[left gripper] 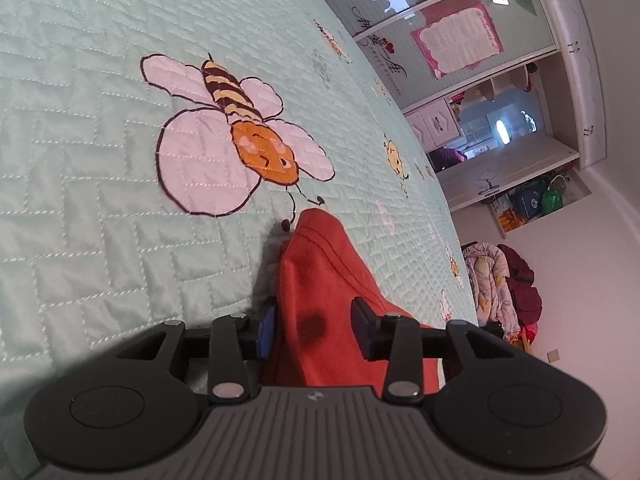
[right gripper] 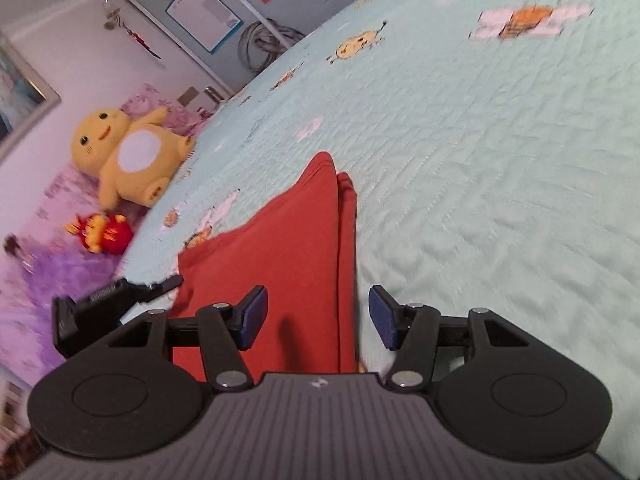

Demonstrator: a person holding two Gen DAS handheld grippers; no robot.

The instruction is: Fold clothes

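Note:
A red-orange garment lies folded on a mint quilted bedspread printed with bees. In the left wrist view its stitched corner points away from me. My left gripper is open, one blue pad on each side of the cloth. In the right wrist view the same garment shows stacked layers along its right edge. My right gripper is open wide over the garment's near end, its right pad over bare bedspread. The left gripper shows as a black shape at the garment's left edge.
A yellow plush toy and a small red plush lie on purple bedding beside the quilt. A wardrobe with glass doors and a pile of clothes stand beyond the bed's far edge.

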